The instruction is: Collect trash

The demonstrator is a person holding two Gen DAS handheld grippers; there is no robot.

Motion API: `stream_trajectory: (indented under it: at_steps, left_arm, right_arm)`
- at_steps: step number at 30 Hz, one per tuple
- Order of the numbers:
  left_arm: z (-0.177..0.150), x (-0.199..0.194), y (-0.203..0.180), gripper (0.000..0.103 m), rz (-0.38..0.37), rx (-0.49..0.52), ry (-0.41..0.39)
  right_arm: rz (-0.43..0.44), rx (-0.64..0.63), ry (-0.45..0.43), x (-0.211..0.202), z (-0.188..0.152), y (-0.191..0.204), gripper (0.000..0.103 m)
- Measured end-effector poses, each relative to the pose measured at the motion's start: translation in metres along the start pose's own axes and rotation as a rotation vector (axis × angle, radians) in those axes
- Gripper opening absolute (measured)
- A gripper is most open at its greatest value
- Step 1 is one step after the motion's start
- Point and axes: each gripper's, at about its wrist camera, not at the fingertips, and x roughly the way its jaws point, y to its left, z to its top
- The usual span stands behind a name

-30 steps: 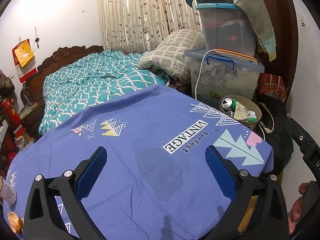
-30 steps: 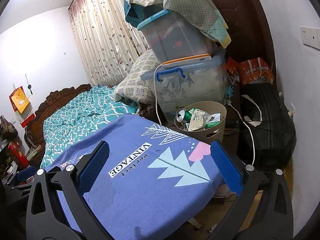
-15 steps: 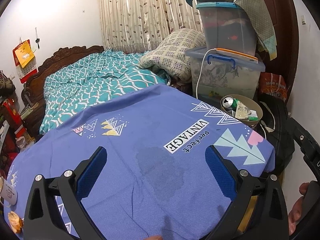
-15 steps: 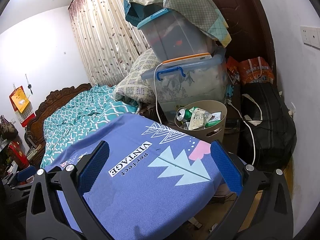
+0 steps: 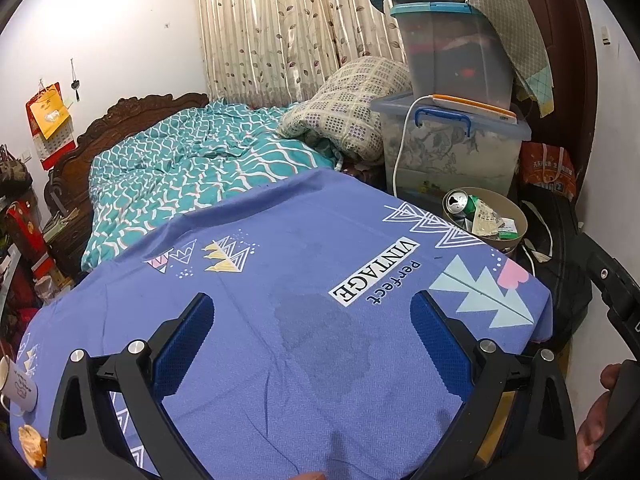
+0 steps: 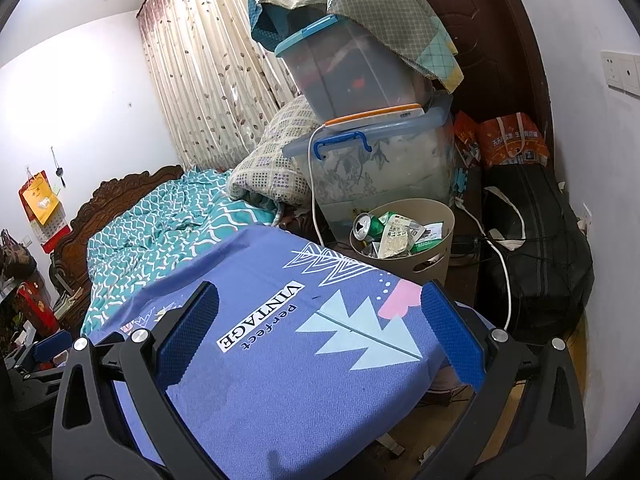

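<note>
1. Beyond the far right corner of the counter, the trash bin stands on the floor, already holding a green can and crumpled wrappers. It sits tight against the stacked storage boxes.
2. Your left gripper hovers over the blue cloth with its jaws wide apart and nothing between them. Your right gripper is likewise spread and empty.
3. Near the left edge of the counter, a white mug and a small crumpled orange scrap are the only loose things you can see. The scrap looks like the likely trash, though it is too near the frame's edge to be sure.
4. Reaching for the scrap, you could clip the mug, which stands just beside it, and tip it off the edge.
5. A dark damp patch marks the cloth; dragging a gripper there could bunch the fabric and pull things along.
6. The bin is nearly full. Anything dropped carelessly may bounce off the can and land on the floor.
7. A white cable hangs beside the bin; a low swing of the right gripper could snag it.
</note>
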Motion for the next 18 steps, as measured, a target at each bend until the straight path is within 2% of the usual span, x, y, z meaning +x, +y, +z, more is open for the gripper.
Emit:
stream_trajectory:
  at_steps: [18]
  left_arm:
    - [-0.0032, 0.0025, -0.0055, 0.095, -0.009, 0.020, 0.003]
  right_arm:
    - [0.001, 0.002, 0.005, 0.0017, 0.0005, -0.0028, 0.100]
